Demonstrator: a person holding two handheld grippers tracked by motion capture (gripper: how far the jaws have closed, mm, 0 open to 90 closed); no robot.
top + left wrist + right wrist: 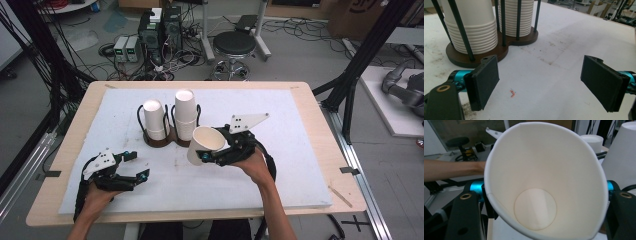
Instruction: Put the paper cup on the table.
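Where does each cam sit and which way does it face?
High view: above the person's side, looking forward-down at the table; forearms, left gripper, right gripper.
Left gripper view: between open jaws toward the cup rack.
Right gripper view: into the paper cup its jaws clamp.
Shared: the rack's cup stacks in all views.

You've got even, soft indoor light here, no hard shadows on the white mat (280, 165). The high view is a bit grainy and soft toward the corners. In the right gripper view the paper cup (546, 180) sits so close it's washed out and slightly blurry.
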